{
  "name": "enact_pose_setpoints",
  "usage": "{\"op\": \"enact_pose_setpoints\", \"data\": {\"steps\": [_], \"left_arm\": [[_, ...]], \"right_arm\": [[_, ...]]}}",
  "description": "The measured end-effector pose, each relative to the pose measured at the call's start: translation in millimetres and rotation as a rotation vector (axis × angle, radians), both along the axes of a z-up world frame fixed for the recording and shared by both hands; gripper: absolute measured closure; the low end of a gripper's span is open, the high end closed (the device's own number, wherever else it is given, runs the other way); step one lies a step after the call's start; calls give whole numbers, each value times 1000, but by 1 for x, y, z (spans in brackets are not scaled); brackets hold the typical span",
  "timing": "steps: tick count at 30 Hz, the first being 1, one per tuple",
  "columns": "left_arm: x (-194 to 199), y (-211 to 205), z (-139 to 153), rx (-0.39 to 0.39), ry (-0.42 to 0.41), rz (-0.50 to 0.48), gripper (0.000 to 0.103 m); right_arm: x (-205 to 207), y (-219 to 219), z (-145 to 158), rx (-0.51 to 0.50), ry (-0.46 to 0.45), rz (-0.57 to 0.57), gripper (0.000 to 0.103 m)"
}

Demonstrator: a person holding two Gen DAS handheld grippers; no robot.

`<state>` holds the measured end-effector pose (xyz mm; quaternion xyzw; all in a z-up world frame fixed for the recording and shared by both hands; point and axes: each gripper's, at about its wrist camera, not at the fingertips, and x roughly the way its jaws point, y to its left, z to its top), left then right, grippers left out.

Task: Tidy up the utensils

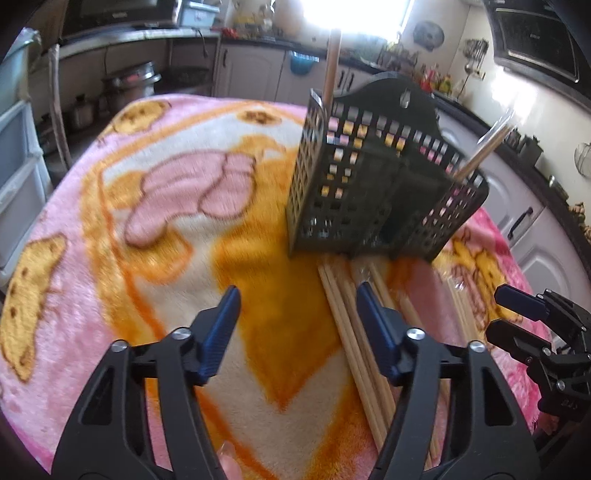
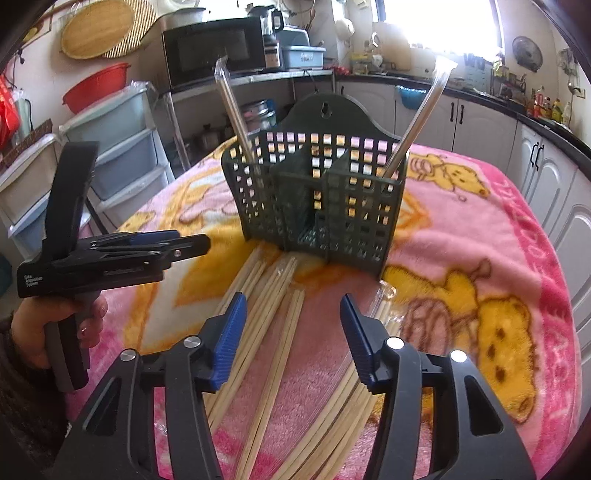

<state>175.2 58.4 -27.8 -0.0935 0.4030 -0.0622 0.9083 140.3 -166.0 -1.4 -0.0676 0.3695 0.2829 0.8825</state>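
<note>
The left claw point(image 1: 295, 295) is spread over the blanket point(image 1: 166, 229), nothing between its fingers; loose chopsticks point(image 1: 343, 317) lie under its right finger. The right claw point(image 2: 293, 306) is spread too, empty, above more chopsticks point(image 2: 273, 295). Straight ahead of both stands the dark basket point(image 2: 325, 206), with wrapped chopsticks point(image 2: 421, 114) leaning in its end compartments.

a home kitchen, this: a microwave point(image 2: 214, 50) sits on the counter point(image 2: 258, 77) left of the bright window point(image 2: 439, 22). white cabinets point(image 2: 480, 122) run below the window, sauce bottles point(image 2: 546, 105) to its right.
</note>
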Motion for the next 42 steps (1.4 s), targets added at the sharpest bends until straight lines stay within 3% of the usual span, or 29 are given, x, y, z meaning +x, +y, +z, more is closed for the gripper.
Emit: {"op": "enact_pose_setpoints", "data": {"steps": [12, 23, 29, 34, 42], "left_arm": [[34, -19, -27, 61, 99, -28, 62], [46, -24, -33, 79, 106, -9, 61], [47, -33, -36, 129, 101, 6, 59], [46, -28, -37, 110, 96, 15, 63], [46, 1, -36, 11, 108, 39, 71]], "right_arm": [[17, 10, -25, -57, 60, 16, 63], [32, 18, -39, -79, 100, 26, 63], [44, 23, -47, -99, 137, 20, 65], [56, 32, -50, -121, 170, 18, 68], [70, 45, -56, -150, 212, 6, 72]]}}
